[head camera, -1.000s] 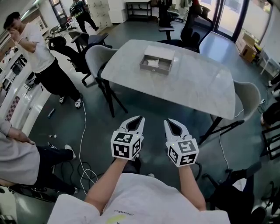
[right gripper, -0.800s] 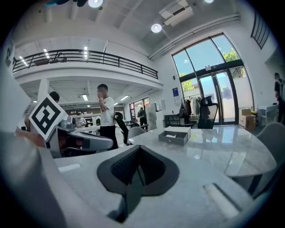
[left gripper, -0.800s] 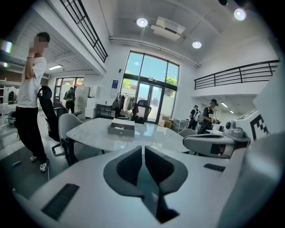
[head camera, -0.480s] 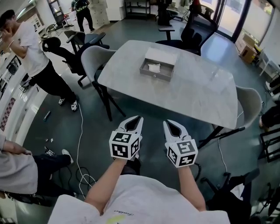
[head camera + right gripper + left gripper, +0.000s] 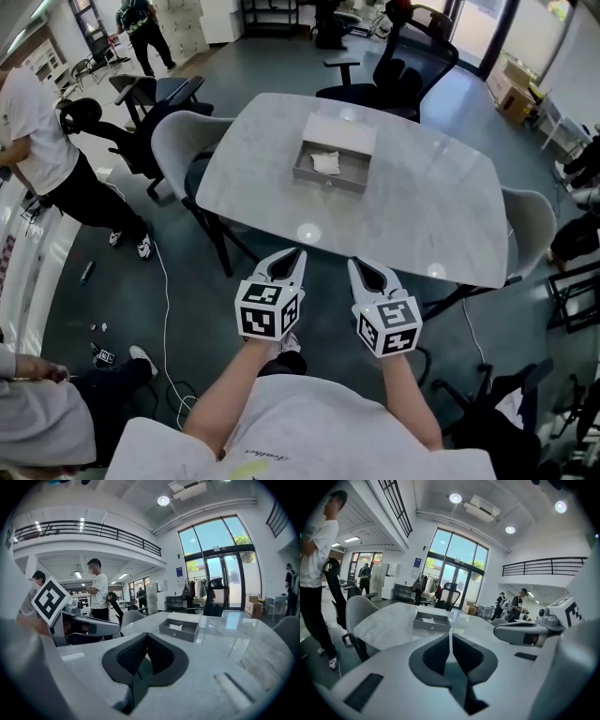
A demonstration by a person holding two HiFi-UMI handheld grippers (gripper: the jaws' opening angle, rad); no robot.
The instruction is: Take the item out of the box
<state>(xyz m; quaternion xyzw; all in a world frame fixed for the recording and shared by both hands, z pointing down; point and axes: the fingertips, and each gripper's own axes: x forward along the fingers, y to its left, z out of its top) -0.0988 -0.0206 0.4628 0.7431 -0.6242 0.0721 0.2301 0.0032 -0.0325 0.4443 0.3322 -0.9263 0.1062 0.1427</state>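
Room: open office hall, grey floor, tall windows; pale marble-look table (image 5: 422, 206) ahead with chairs round it.
Left gripper (image 5: 298, 253): jaws together, nothing between them; held short of the table's near edge.
Box (image 5: 328, 178): grey, open-topped, low walls; sits towards the table's far edge, about mid-width.
Item (image 5: 325, 162): white, crumpled-looking, on the left half of the box floor; too small to identify.
Right gripper (image 5: 354, 263): jaws together, empty; just beside the left one.
Handling (judgement): probably light and soft, like paper or cloth; not fragile; may slip from a shallow pinch.
Hold (judgement): pinch a raised fold from above, clear of the box walls.
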